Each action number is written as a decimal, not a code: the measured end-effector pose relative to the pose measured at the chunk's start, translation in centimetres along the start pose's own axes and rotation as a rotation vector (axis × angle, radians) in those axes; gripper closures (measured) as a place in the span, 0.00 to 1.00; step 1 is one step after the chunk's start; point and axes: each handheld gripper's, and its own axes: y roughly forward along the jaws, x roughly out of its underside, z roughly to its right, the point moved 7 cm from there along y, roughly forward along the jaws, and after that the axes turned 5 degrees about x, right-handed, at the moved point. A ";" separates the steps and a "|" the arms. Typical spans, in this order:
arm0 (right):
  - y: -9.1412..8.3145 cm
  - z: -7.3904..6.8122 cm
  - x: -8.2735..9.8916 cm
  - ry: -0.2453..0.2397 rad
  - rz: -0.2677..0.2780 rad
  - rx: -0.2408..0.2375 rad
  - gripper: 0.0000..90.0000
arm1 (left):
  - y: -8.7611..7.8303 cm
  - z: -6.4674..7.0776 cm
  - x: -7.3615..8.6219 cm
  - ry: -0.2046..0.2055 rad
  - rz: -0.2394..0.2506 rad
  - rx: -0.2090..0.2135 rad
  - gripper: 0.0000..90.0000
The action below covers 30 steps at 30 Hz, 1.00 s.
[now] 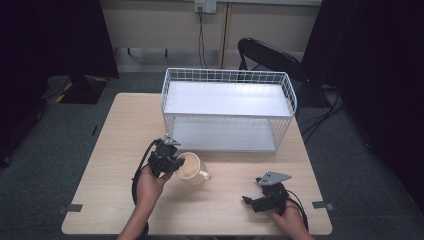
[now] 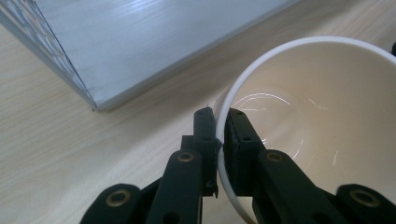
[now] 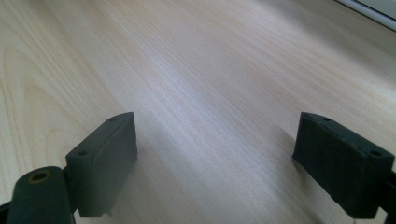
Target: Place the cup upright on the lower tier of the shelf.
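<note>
From above, the high view shows a pale wooden counter (image 1: pixel 125 150) with a white wire rack (image 1: pixel 227 107) of two shelves standing at its far side. Just in front of the rack's left corner sits a cream mug (image 1: pixel 191 167), tilted so its mouth faces the camera, its handle pointing right. The left tongs (image 1: pixel 167 159) meet the mug at its left rim, held by the person's left hand (image 1: pixel 150 185), a black cable looping down beside the wrist. Well apart, near the counter's right front edge, the right tongs (image 1: pixel 257 197) lie low over the wood in the right hand (image 1: pixel 290 217), a grey three-cornered plate on top, nothing between the jaws.

Along the left gripper view, the two black jaws stand closed on the mug's (image 2: pixel 317 116) thin white rim, one pad outside the wall and one inside, with the glossy cream interior spread to the right. The counter (image 2: pixel 56 140) runs beneath, and a corner of the rack's lower shelf (image 2: pixel 140 42) lies at upper left, near the mug but not touching it.

Along the right gripper view, the jaws stand wide apart, empty, over bare wood grain of the counter (image 3: pixel 210 93).
</note>
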 end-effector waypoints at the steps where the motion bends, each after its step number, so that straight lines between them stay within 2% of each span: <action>1: 0.0 0.0 0.0 0.000 0.000 0.000 0.14 | 0.1 0.1 -0.2 -0.005 0.004 -0.004 0.94; 4: 0.0 0.0 0.0 0.000 0.000 0.000 0.14 | 0.5 0.2 -0.9 0.007 0.011 -0.019 0.94; 5: 0.0 0.0 0.0 -0.001 0.000 0.000 0.14 | 0.7 0.3 -1.1 -0.005 0.021 -0.021 0.94; 13: 0.0 0.0 0.0 -0.001 0.000 0.000 0.14 | 1.8 0.3 -2.4 -0.012 0.062 -0.047 0.94; 27: 0.0 0.0 0.0 -0.001 0.000 -0.001 0.14 | 3.4 0.0 -3.5 -0.032 0.106 -0.068 0.94; 30: 0.0 0.0 0.0 -0.001 0.001 0.000 0.14 | 3.6 -0.1 -3.9 -0.048 0.126 -0.075 0.94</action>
